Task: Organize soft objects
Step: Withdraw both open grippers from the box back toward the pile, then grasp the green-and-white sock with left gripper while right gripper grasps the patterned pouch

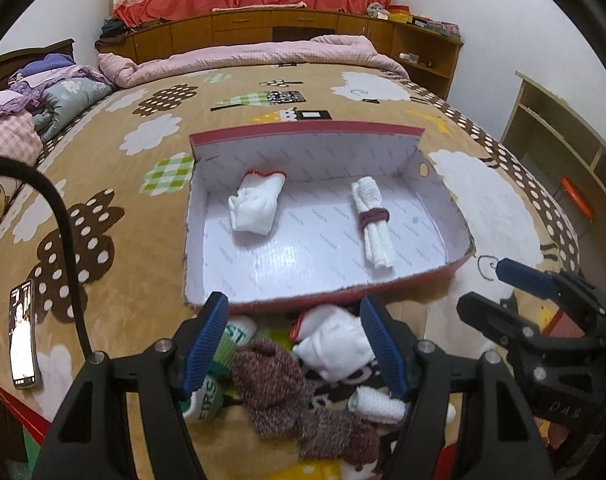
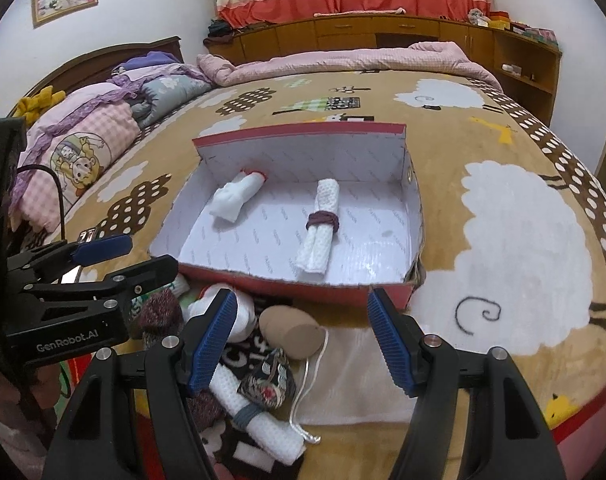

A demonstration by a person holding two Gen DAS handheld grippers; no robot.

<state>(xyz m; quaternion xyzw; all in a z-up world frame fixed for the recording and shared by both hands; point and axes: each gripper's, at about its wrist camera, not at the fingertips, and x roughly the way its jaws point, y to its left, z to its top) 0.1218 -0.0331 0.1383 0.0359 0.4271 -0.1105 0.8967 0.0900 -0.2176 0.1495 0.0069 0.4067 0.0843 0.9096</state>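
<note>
Glossy cardboard box [image 1: 327, 240], waffle-knit cloth roll [image 1: 375, 224], fuzzy blanket [image 1: 103, 208].

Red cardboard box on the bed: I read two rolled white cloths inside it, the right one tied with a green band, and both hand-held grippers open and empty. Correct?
Not quite. The band on the right rolled white waffle cloth is dark maroon, not green, as the right wrist view shows. The rest holds: the red cardboard box also holds a rolled white cloth with red trim, and the left hand-held gripper and right hand-held gripper are open and empty.
</note>
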